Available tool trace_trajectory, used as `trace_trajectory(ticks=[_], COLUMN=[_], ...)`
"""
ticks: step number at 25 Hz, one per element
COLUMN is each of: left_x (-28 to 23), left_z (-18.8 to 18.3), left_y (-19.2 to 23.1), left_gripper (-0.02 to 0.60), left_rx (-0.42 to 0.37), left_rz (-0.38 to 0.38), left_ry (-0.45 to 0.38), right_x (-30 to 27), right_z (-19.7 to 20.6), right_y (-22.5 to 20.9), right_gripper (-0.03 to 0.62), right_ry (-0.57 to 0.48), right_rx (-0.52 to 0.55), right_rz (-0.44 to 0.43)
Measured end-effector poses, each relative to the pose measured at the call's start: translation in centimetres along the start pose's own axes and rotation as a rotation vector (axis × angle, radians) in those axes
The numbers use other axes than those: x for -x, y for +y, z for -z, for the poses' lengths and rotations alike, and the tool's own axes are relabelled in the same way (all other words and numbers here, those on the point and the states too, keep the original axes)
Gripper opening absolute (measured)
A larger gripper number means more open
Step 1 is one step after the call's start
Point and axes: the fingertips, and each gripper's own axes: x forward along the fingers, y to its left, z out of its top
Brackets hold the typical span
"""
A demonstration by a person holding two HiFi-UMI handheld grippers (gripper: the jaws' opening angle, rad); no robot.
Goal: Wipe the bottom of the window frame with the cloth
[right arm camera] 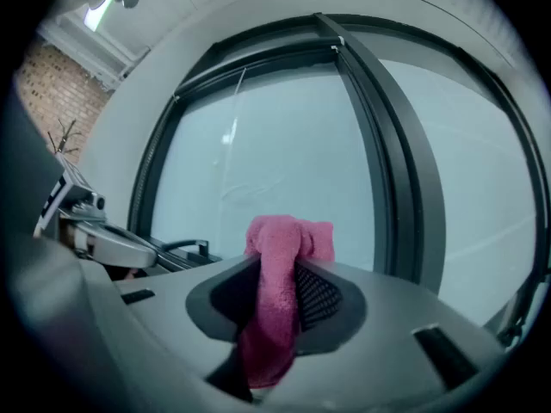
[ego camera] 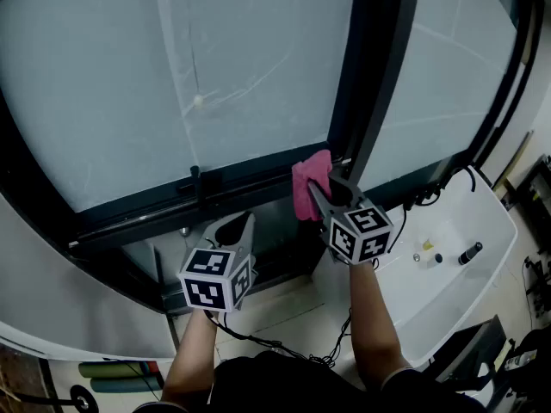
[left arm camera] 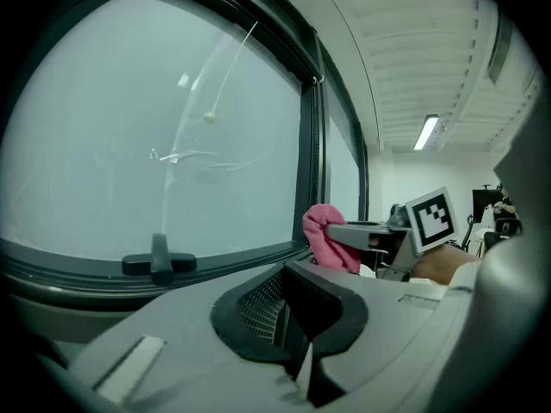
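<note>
A pink cloth (ego camera: 307,189) is pinched in my right gripper (ego camera: 327,188) and bunched against the dark bottom rail of the window frame (ego camera: 250,186), just left of the black upright bar (ego camera: 372,76). In the right gripper view the cloth (right arm camera: 284,235) sticks out past the jaws and hangs down between them. My left gripper (ego camera: 236,220) hovers lower and to the left, below the rail, shut with nothing in it. From the left gripper view I see the cloth (left arm camera: 323,235) to the right of my own closed jaws.
A black window handle (ego camera: 197,181) sits on the rail left of the cloth. The glass pane (ego camera: 189,67) is frosted, with thin scratch lines. A white ledge (ego camera: 456,274) at the right carries small items, and black cables (ego camera: 430,198) run along the frame there.
</note>
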Motion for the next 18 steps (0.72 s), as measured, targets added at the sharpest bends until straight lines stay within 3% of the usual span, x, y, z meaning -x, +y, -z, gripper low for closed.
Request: trace_trajectory(ticks=[7,18], left_x=[-2.0,-2.6], left_z=[1.5,3.2], left_y=[-1.5,0.5], left_gripper=[0.008,0.008], left_rx=[-0.001,0.024], left_rz=[0.017,-0.045], left_ry=[0.041,0.092], right_x=[-4.2,-9.9], right_z=[4.5,7.9], right_y=[-9.9,-15.3], right_gripper=[0.114,0.114], right_ry=[0.132,0.302], right_rx=[0.033,0.125], right_rz=[0.143,0.241])
